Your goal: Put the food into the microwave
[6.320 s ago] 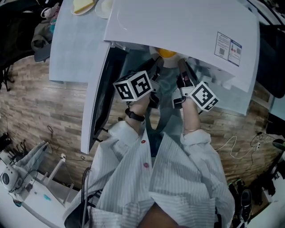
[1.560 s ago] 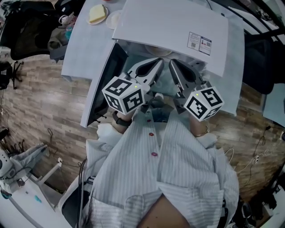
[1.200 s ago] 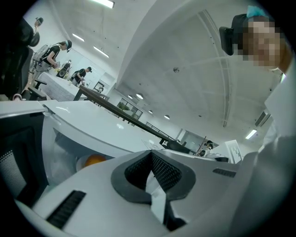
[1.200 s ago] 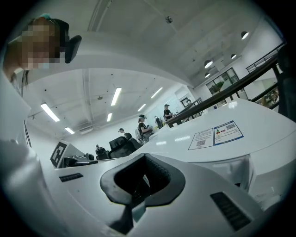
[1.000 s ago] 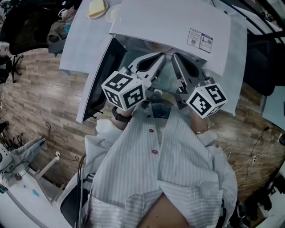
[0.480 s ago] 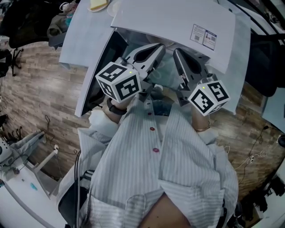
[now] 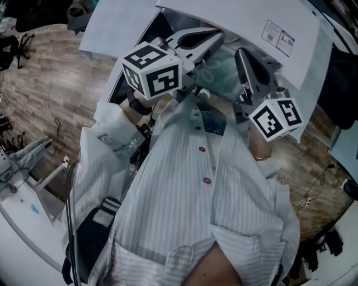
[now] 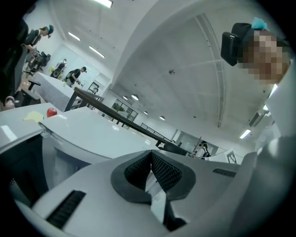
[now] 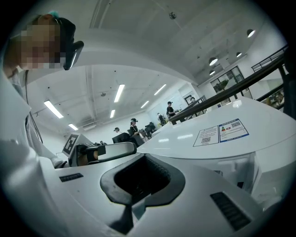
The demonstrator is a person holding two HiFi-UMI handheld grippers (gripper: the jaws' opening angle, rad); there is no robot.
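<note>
In front of the open microwave [image 7: 224,14], the left gripper [image 8: 150,155] and right gripper [image 9: 144,157] hang with jaws clenched empty; the food seems delivered, only closing remains.

White microwave [image 7: 235,19], front open, sticker [image 7: 278,38] on its top.

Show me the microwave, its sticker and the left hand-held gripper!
microwave [image 7: 240,17], head view, white top panel.
sticker [image 9: 233,130], right gripper view, its coloured half.
left hand-held gripper [image 8: 150,157], left gripper view, where the shut jaw pads meet.
</note>
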